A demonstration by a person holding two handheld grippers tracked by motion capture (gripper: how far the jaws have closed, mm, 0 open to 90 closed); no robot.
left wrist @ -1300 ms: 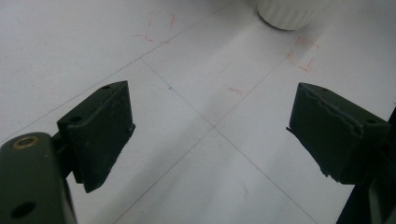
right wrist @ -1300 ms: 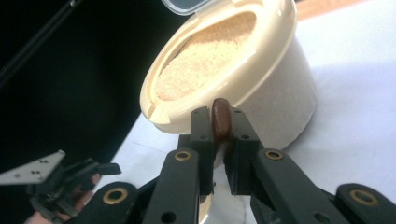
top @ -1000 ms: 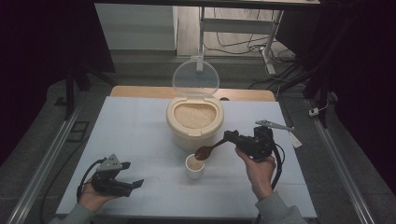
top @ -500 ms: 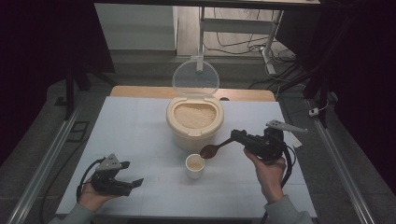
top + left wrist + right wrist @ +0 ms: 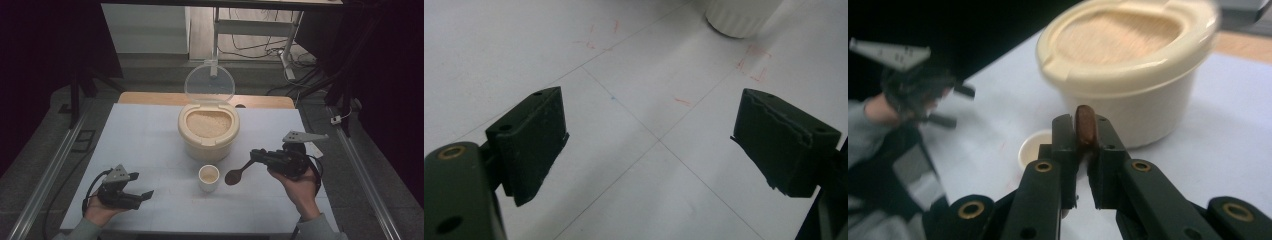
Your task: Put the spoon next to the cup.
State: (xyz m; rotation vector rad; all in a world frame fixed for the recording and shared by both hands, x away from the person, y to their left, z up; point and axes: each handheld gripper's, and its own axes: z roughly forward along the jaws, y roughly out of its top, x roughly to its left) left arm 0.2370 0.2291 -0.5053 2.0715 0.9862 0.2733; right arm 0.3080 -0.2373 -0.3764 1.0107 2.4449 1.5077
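Right gripper (image 5: 256,156) clenched on the handle of a small dark-brown wooden spoon (image 5: 236,173), held level above the table to the right of a small white paper cup (image 5: 208,176). Seen edge-on in the right gripper view (image 5: 1080,150), handle (image 5: 1086,125) pinched upright between the two black jaws, flat faces pressed to its sides, likely so the bowl stays steady and does not roll. Spoon bowl hanging just right of the cup, not over it, looking empty; judged a pause between scooping and tipping.

Round cream plastic container (image 5: 208,131) sitting mid-table just beyond the cup, filled near the rim with pale grain, probably rice, of fine, even texture. Clear round hinged lid (image 5: 209,84) standing open at the far side, out of the way of a scoop from the near side. Cup placed close in front of the container, presumably to keep each transfer short. Cup contents too small to read, though something pale seems to lie inside.

Left gripper (image 5: 141,195) resting low at the near left of the white matte table (image 5: 135,150), well apart from cup and container, jaws spread with nothing between them. Left gripper view: bare black pads (image 5: 531,140), rubbery and chipped at the edges, over thin grid lines and faint red marks, idle and clear of the working hand.
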